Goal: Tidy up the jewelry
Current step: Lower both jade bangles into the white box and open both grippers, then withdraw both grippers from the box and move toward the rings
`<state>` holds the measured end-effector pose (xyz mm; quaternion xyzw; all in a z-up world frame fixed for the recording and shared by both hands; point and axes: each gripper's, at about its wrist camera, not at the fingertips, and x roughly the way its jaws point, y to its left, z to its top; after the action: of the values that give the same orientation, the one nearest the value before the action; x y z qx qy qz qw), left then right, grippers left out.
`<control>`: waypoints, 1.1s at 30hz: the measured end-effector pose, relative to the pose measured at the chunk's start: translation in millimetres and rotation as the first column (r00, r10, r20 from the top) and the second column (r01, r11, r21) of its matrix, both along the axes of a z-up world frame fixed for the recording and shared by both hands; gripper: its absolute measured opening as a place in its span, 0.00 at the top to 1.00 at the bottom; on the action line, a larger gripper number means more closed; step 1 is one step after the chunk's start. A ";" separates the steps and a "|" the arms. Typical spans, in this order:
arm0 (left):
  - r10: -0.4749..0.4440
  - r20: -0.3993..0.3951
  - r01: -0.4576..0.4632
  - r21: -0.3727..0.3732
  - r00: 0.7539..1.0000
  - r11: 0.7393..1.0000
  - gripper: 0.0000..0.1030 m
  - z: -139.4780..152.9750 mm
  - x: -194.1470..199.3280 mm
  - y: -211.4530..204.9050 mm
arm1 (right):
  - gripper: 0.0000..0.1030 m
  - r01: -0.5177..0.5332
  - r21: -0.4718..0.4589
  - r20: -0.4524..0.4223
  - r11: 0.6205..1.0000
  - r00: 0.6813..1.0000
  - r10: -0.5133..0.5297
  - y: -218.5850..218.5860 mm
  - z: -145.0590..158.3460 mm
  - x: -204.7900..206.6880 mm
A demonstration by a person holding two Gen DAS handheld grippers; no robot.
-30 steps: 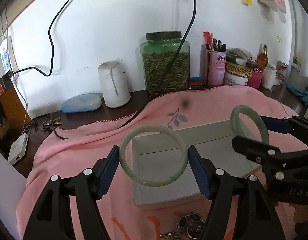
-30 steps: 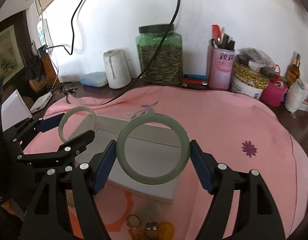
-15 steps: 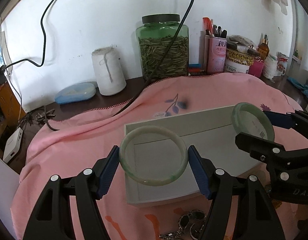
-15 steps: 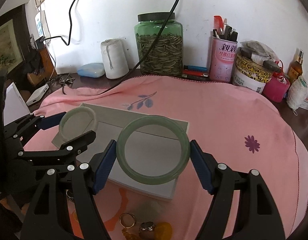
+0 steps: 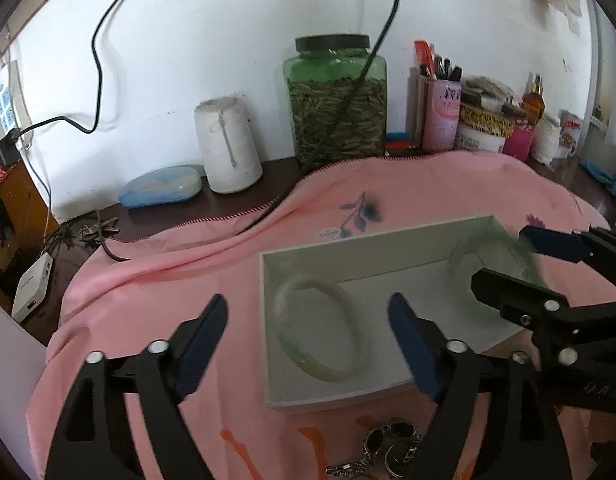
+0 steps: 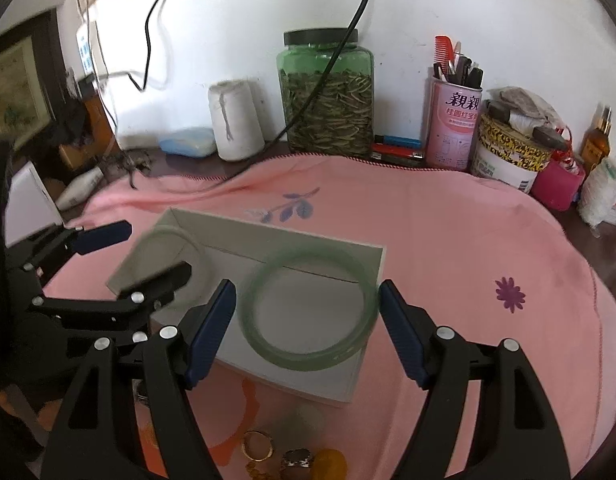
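Note:
A shallow white box [image 5: 320, 258] lies open on a pink cloth [image 5: 428, 184]. My left gripper [image 5: 308, 332] is open; a pale jade bangle [image 5: 328, 372], blurred, is below it inside the box's left end. In the right wrist view my right gripper [image 6: 308, 320] is open around a greener jade bangle [image 6: 308, 360], blurred, over the box [image 6: 364, 360]; whether the pads [image 6: 211, 328] touch it I cannot tell. The left gripper also shows at left in that view [image 6: 143, 256].
Rings and an amber bead [image 6: 295, 456] lie on the cloth in front of the box; a dark-stone bracelet [image 5: 388, 444] too. Behind stand a green jar [image 5: 336, 96], a white thread spool [image 5: 227, 144], a pink pen tin [image 6: 452, 128] and a blue case [image 5: 159, 186]. A black cable [image 5: 299, 188] crosses the cloth.
Both grippers have opened. The pale bangle has dropped from my left gripper into the box, and the green bangle has come loose between my right fingers. Both views moved closer to the box.

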<state>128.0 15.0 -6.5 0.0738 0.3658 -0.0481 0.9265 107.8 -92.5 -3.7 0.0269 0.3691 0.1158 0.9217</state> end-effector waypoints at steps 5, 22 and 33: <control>0.005 0.022 -0.005 -0.009 1.000 1.000 0.18 6.0 -4.5 4.1 | 0.32 0.009 0.005 0.033 1.000 0.999 -0.009 -2.3 9.8 -5.3; -0.002 0.074 0.003 -0.011 0.997 1.000 0.06 26.8 -43.1 4.7 | 0.07 0.093 0.109 0.079 0.990 0.992 -0.102 -16.3 38.8 -46.6; -0.043 -0.148 0.035 -0.053 0.988 0.998 0.06 -20.8 -90.0 36.6 | 0.07 0.055 -0.055 0.039 0.997 0.998 -0.052 -14.1 -9.0 -104.2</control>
<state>37.9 51.6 -27.3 0.0537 0.4311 -0.0809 0.8971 3.7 -106.5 -12.7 0.0088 0.3540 0.0812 0.9317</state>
